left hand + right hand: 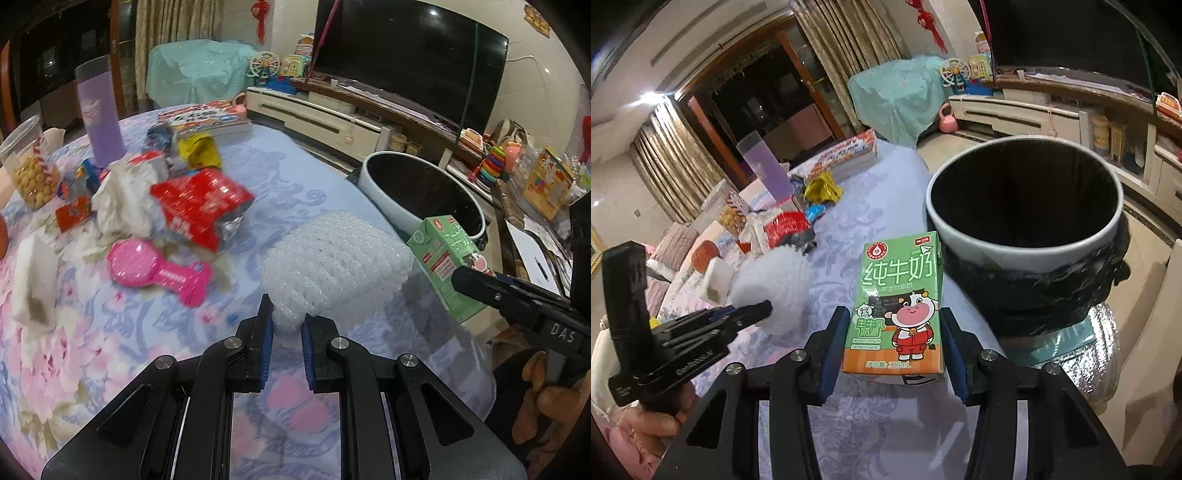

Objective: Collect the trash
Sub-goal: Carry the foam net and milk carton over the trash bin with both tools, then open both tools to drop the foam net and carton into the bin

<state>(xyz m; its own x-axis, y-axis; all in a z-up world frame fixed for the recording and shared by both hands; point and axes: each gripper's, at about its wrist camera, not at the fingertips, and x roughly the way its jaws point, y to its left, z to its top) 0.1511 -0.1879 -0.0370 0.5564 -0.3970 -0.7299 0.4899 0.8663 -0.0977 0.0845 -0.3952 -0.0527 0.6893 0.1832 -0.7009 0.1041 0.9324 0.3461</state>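
Both of your hand-held grippers are loaded, with the bin just beyond.

Your left hand-held gripper (287, 325) is pinched on the white foam net (332, 258) at lower centre; your right hand-held gripper (891, 347) brackets the milk carton (899, 302), contact uncertain, held just left of the bin (1027, 236) for dropping.

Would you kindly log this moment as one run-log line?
left gripper: shut on foam net | right gripper: around milk carton | trash bin: beside table
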